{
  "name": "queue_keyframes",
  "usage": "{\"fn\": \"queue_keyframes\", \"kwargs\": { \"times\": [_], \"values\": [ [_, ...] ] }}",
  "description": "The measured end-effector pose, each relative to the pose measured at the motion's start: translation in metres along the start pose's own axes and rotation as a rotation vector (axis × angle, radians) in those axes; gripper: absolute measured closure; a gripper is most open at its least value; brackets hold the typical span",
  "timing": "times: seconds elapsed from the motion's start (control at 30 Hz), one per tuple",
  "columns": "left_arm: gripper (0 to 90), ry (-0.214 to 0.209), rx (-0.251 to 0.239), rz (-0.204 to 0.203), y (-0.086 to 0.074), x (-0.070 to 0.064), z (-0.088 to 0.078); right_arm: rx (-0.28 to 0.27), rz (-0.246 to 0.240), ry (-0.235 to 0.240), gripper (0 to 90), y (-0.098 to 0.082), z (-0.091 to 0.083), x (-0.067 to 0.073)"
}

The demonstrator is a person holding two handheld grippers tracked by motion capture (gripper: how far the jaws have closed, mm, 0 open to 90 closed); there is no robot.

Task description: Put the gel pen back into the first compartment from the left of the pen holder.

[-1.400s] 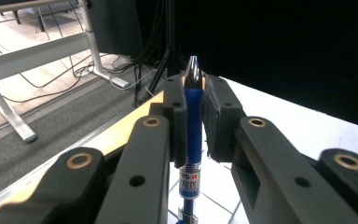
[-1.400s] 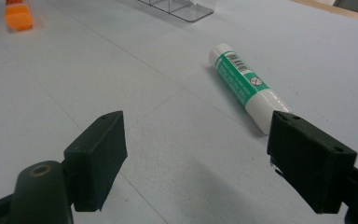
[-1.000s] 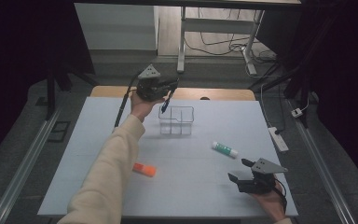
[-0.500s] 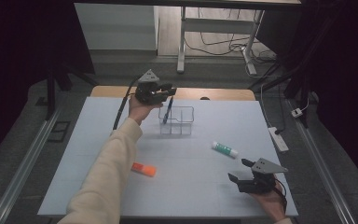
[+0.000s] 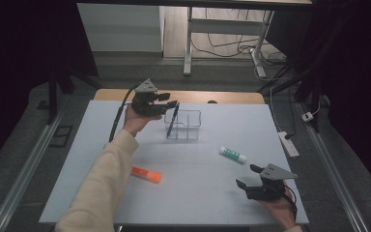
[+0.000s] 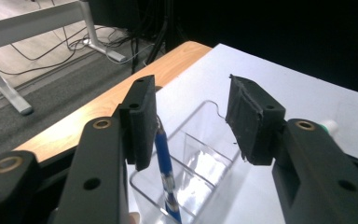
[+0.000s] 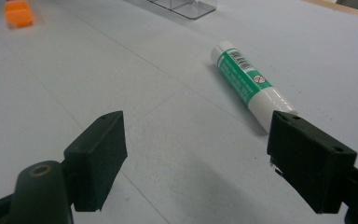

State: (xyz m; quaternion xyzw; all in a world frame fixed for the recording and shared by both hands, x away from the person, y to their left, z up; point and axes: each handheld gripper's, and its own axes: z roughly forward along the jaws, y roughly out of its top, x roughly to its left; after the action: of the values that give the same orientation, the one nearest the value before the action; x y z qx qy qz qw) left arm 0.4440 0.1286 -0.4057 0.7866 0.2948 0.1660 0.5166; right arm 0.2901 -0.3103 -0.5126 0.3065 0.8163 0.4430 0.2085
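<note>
In the high view, the left gripper [image 5: 170, 103] hangs over the clear plastic box with compartments [image 5: 183, 124], where the blue pen [image 5: 172, 119] stands tilted. In the left gripper view its jaws have just been opening; the pen leans by one pad, not pressed. In the right gripper view, the right gripper [image 7: 193, 154] is wide open near the green and white glue stick [image 7: 251, 82].

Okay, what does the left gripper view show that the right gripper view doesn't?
Left gripper view: the left gripper, its jaws just opened, stands over a blue pen leaning in the clear organizer; the pen rests near one pad, no longer clamped. The table's wooden edge and floor cables are there too.

Right gripper view: the open right gripper, the green and white glue stick lying ahead, and an orange marker.

Both: the organizer and the white tabletop.
</note>
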Motion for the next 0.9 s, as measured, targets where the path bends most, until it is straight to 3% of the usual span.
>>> {"fn": "queue_keyframes", "kwargs": {
  "times": [0.43, 0.6, 0.9],
  "values": [
    [46.0, -0.021, 0.052, 0.07, -0.026, -0.019, -0.028, -0.003, -0.001, -0.004, 19.1, 0.001, -0.002, 0.0],
    [41.8, -0.058, 0.079, 0.079, -0.036, -0.025, -0.038, -0.002, -0.001, -0.004, 19.1, 0.001, -0.002, 0.0],
    [39.3, -0.088, 0.145, 0.112, -0.054, -0.034, -0.049, -0.001, -0.001, -0.006, 19.1, 0.0, -0.002, 0.0]
  ]
}}
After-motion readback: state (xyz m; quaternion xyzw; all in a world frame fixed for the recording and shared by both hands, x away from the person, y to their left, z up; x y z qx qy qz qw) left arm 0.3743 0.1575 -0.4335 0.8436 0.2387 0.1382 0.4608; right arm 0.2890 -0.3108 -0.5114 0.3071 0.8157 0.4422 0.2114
